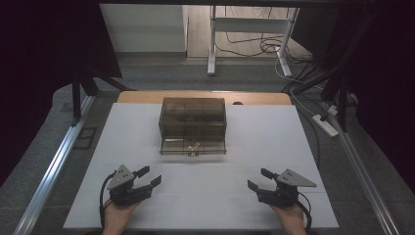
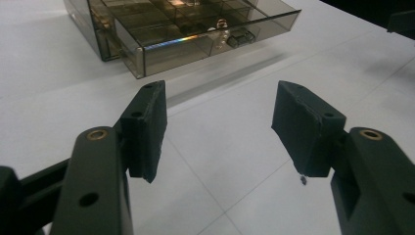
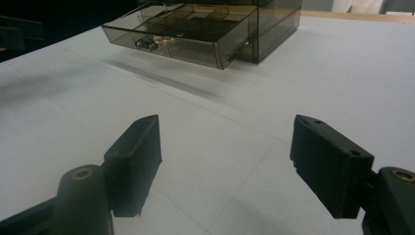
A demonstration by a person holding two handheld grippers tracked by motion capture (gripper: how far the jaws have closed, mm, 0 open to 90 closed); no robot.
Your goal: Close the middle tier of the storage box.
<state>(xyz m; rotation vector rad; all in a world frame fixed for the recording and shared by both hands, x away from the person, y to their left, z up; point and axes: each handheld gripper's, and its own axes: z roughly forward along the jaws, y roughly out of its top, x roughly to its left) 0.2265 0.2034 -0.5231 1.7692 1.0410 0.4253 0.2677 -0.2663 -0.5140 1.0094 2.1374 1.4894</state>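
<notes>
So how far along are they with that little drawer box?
Done, as it looks: the bottom drawer of the smoky plastic box is pulled out, with small items lying in its compartments. In hand: nothing. The left gripper and right gripper sit open on the white table, well short of the box. Left, probably: reaching in to handle the items or push the drawer shut.

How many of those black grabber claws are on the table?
2. The left gripper is at the near left of the white table, the right gripper at the near right. Both stand open and empty, pointing toward the smoky plastic drawer box.
</notes>
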